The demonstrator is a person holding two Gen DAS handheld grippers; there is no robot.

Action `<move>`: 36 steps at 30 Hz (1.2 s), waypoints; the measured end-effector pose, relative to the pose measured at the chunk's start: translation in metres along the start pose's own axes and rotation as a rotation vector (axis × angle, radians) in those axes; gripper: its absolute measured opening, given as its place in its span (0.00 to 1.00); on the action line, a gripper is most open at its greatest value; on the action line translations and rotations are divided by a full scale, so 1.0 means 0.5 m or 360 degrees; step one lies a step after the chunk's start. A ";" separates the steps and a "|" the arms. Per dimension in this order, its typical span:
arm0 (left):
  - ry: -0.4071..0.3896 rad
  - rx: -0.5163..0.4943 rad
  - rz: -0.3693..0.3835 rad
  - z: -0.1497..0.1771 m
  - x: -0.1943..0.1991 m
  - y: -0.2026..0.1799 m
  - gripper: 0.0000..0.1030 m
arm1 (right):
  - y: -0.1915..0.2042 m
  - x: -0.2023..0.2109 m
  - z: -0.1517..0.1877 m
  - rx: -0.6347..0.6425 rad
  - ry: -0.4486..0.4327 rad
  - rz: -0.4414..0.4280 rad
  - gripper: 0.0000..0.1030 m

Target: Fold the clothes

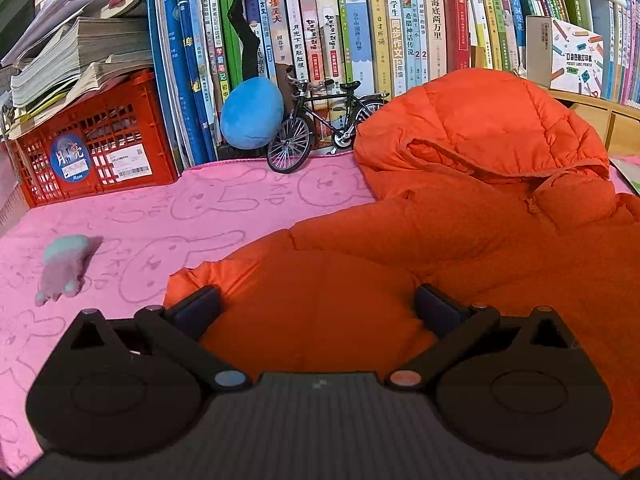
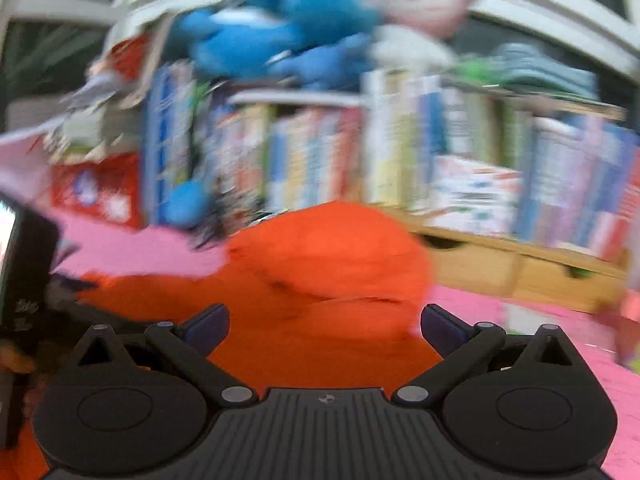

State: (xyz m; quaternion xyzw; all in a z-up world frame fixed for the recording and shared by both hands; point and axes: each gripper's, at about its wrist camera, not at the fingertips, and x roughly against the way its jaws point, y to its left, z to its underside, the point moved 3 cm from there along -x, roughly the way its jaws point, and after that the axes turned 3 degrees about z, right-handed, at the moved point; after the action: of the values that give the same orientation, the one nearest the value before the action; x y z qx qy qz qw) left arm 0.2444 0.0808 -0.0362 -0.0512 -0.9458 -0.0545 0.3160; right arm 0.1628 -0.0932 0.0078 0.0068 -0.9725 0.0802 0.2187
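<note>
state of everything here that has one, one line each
jacket: unfolded, lying on the pink blanket, hood up against the books, zip closed at the collar
left gripper: open, fingers over the jacket sleeve
right gripper: open, holding nothing
toy bicycle: upright
red crate: loaded with papers

A pink towel (image 1: 208,216) with rabbit outlines covers the surface; at nine o'clock lies a small plush toy (image 1: 64,268); at ten o'clock stands a red crate (image 1: 92,148) under stacked papers (image 1: 76,56); at twelve o'clock a model bicycle (image 1: 320,128) and a blue ball (image 1: 252,114) lean against upright books (image 1: 400,28).
</note>
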 end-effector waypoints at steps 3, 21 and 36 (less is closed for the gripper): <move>0.0001 0.0009 0.0005 0.000 0.000 0.003 1.00 | 0.030 -0.039 0.036 0.0079 0.0137 0.0010 1.00; -0.0006 0.0025 0.0037 0.000 0.007 0.011 1.00 | -0.188 -0.013 0.120 -0.0033 0.0320 0.0287 1.00; 0.0014 0.0318 0.0003 0.048 0.102 0.196 1.00 | -0.205 -0.014 0.119 -0.0139 0.0333 0.0222 1.00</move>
State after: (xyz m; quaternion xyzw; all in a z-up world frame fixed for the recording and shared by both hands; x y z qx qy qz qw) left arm 0.2023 0.1842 -0.0175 -0.0200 -0.9451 0.0400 0.3238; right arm 0.1488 -0.2039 -0.0327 -0.0789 -0.9450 0.0530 0.3130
